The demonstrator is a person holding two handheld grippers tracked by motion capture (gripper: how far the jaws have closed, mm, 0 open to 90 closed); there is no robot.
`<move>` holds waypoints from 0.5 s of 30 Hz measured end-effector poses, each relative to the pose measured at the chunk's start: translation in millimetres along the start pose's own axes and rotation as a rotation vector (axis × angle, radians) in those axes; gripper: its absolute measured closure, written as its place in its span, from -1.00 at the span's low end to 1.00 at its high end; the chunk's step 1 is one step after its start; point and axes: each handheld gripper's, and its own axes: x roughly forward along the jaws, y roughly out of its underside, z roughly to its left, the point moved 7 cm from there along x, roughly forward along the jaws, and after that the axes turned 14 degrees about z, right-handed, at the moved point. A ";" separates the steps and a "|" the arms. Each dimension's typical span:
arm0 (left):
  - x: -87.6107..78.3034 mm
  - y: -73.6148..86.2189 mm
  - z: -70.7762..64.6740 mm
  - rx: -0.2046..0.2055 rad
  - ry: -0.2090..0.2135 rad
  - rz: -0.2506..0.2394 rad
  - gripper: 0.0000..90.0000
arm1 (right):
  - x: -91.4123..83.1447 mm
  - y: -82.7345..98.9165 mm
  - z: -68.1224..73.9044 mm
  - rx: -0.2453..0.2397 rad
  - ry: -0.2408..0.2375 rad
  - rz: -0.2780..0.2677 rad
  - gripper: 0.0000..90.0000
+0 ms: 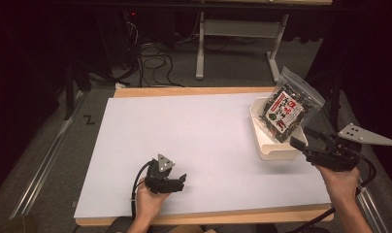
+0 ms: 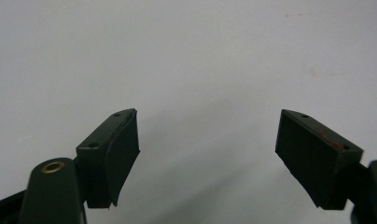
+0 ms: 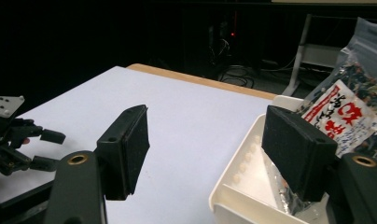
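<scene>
A clear bag of dark snack mix with a red and white label (image 1: pixel 287 109) stands tilted in a white tray (image 1: pixel 274 150) at the table's right side. My right gripper (image 1: pixel 304 139) hovers at the tray's near right corner and is open. In the right gripper view the gap between its jaws (image 3: pixel 207 154) holds nothing, while the bag (image 3: pixel 347 116) rises just beyond the right-hand jaw, inside the tray (image 3: pixel 238 179). My left gripper (image 1: pixel 182 182) rests low near the table's front edge, open, with bare white tabletop (image 2: pixel 196 60) between its jaws (image 2: pixel 207 156).
The white sheet (image 1: pixel 184 131) covers the wooden table (image 1: pixel 184 91). Behind the far edge are a metal stand (image 1: pixel 201 43) and loose cables (image 1: pixel 153 60) on the floor. The left gripper (image 3: pixel 16 140) also appears at the far left of the right gripper view.
</scene>
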 end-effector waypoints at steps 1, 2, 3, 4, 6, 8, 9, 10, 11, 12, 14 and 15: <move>0.0 0.3 0.6 -0.001 0.000 0.002 -0.51 | 0.7 1.2 1.7 -0.004 -0.008 0.001 -0.29; 0.1 0.2 1.0 -0.003 0.000 0.002 -0.51 | 1.2 2.1 3.4 -0.006 -0.012 0.006 -0.29; 0.5 -0.1 1.2 -0.005 0.002 0.001 -0.51 | 2.0 2.9 4.9 -0.009 -0.014 0.008 -0.29; 0.8 -0.2 1.7 -0.009 -0.002 0.003 -0.51 | 2.8 3.5 5.8 -0.015 -0.014 0.009 -0.30; 0.7 -0.3 2.5 -0.015 -0.010 0.005 -0.52 | 4.2 5.0 7.8 -0.018 -0.016 0.011 -0.31; -0.5 0.1 2.8 -0.016 -0.012 0.001 -0.53 | 5.7 6.8 9.9 -0.024 -0.026 0.007 -0.30; -1.0 0.2 2.9 -0.019 -0.013 -0.003 -0.54 | 6.7 7.9 10.9 -0.026 -0.027 0.007 -0.30; -1.6 0.2 3.3 -0.022 -0.013 -0.005 -0.54 | 8.0 9.2 12.0 -0.028 -0.027 0.007 -0.29; -1.9 0.1 3.5 -0.025 -0.012 -0.006 -0.54 | 9.3 10.5 12.8 -0.030 -0.021 0.010 -0.28; -1.8 -0.1 3.7 -0.026 -0.010 -0.007 -0.54 | 10.7 11.6 13.9 -0.037 -0.022 0.010 -0.26; -1.0 -0.5 3.2 -0.024 -0.006 -0.004 -0.54 | 13.7 14.0 16.4 -0.045 -0.026 0.016 -0.25; -0.7 -0.5 2.7 -0.022 -0.006 -0.002 -0.54 | 15.0 15.3 17.7 -0.049 -0.023 0.020 -0.25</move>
